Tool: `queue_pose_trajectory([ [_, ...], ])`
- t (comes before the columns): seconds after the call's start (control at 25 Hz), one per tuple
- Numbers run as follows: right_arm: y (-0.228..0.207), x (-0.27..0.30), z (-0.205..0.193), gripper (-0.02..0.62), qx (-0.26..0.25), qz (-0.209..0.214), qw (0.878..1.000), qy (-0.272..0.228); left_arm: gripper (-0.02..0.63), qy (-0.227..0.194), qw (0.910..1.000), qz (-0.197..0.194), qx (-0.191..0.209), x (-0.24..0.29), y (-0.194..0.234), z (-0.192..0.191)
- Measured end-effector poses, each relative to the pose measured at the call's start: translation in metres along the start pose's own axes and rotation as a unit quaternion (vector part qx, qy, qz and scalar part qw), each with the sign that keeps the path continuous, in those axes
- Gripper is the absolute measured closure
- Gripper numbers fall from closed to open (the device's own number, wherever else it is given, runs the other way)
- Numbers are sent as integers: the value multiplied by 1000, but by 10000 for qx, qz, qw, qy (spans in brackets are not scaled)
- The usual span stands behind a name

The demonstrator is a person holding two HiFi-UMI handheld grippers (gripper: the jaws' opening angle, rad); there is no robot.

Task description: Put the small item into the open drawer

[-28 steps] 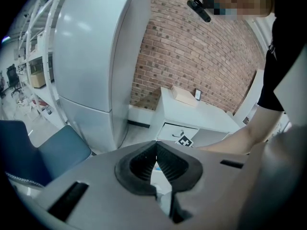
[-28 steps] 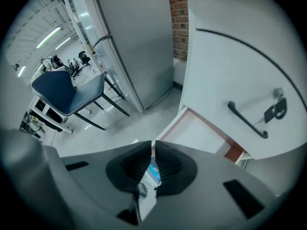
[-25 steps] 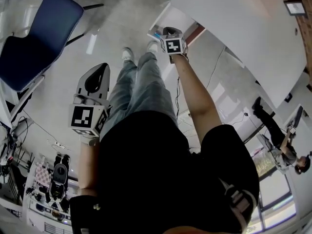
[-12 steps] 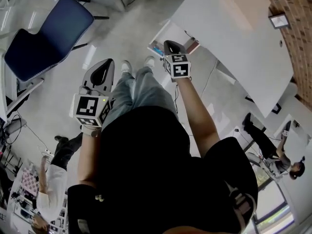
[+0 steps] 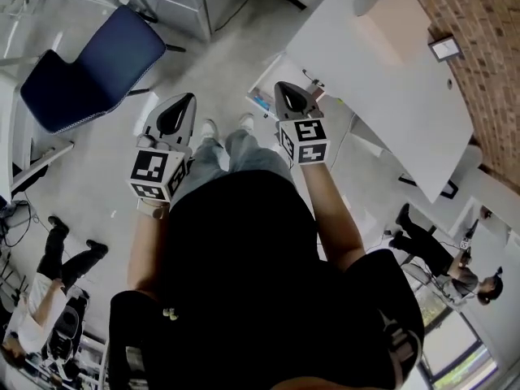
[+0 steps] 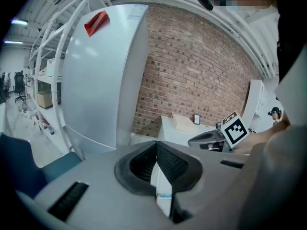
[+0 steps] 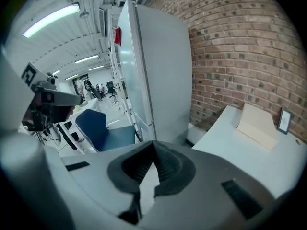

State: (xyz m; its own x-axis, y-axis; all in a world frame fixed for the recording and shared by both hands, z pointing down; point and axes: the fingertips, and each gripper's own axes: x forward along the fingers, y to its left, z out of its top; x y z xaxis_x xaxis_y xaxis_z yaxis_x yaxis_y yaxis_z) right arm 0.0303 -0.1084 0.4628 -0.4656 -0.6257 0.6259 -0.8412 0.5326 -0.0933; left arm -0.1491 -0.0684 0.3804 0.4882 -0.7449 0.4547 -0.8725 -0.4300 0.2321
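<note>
Both grippers, left (image 5: 180,108) and right (image 5: 290,100), hang clenched and empty at frame centre. The small blue item (image 5: 260,101) seems to lie in the open drawer (image 5: 253,88), upper centre. The risk is that the feet (image 5: 210,128) — close by — kick the drawer and jolt the item. Its long axis is too small to tell.

Cool, even indoor light, ceiling strip lights (image 7: 53,18) glaring brightest in the right gripper view, head view dimmer and muted, strong fisheye bending, dark vignetted corners, right gripper (image 7: 153,143) tongs soft near the lens
</note>
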Motion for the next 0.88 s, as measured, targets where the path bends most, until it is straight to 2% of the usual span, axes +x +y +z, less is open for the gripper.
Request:
queue_pose_trajectory([
  [0.2,11,-37,43,583,-143,-76,9987,-485,603,-294,9993,-157,180,-7,1,27],
  [0.52,20,-83,92,583,-406,-333,9926,-1097,603,-685,9961,-351,437,-19,-2,65],
  [0.88,28,-117,126,583,-533,-397,9849,-1600,603,-1076,9910,-594,531,-30,-14,95],
])
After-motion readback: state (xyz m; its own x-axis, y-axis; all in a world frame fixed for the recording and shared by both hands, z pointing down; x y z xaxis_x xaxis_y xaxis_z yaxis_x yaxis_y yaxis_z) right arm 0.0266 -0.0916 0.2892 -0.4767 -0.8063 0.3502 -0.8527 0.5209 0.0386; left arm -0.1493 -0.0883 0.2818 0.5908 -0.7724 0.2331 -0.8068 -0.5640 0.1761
